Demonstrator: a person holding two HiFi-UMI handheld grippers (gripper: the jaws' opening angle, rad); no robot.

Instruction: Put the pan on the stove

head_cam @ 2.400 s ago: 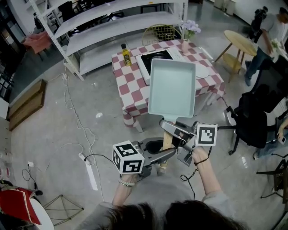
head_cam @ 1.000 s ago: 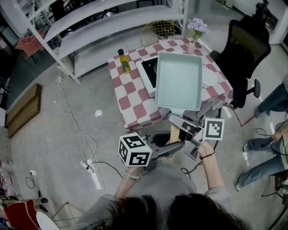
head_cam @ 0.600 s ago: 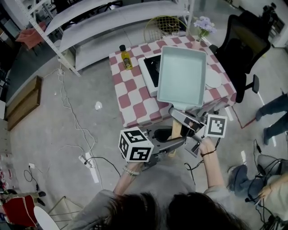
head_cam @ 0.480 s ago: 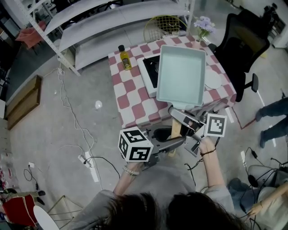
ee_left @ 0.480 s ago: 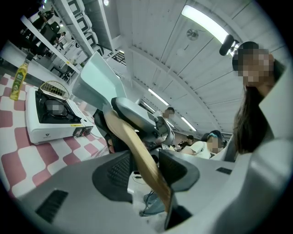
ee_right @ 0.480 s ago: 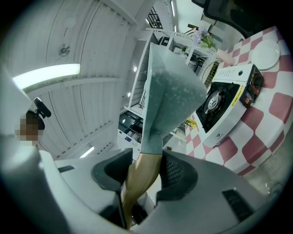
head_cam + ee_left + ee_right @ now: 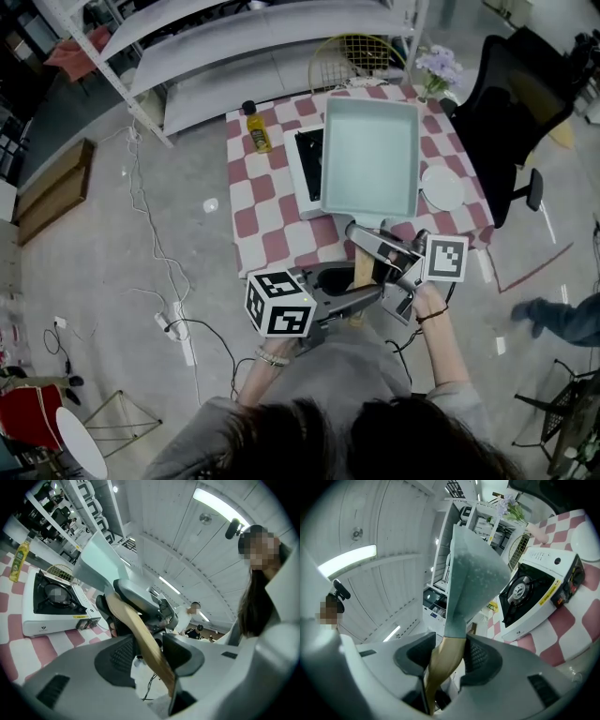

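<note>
Head view: pan (image 7: 370, 159) covered most of the stove (image 7: 302, 178); only the strip at its 9 o'clock side showed. Handle (image 7: 362, 274) was crossed and partly hidden by right gripper (image 7: 358, 234) and left gripper (image 7: 370, 298). Bottle (image 7: 255, 131) label was too small to read. Person (image 7: 561, 317) at 4 o'clock was cut off by the frame edge. Right gripper view: stove lettering was illegible.

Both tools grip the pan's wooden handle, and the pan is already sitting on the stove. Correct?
Wrong on one count: the pan isn't on the stove. It is held up in the air, and the left gripper view shows the stove top bare. The rest holds: the left tool and the right tool both grip the wooden handle.
</note>
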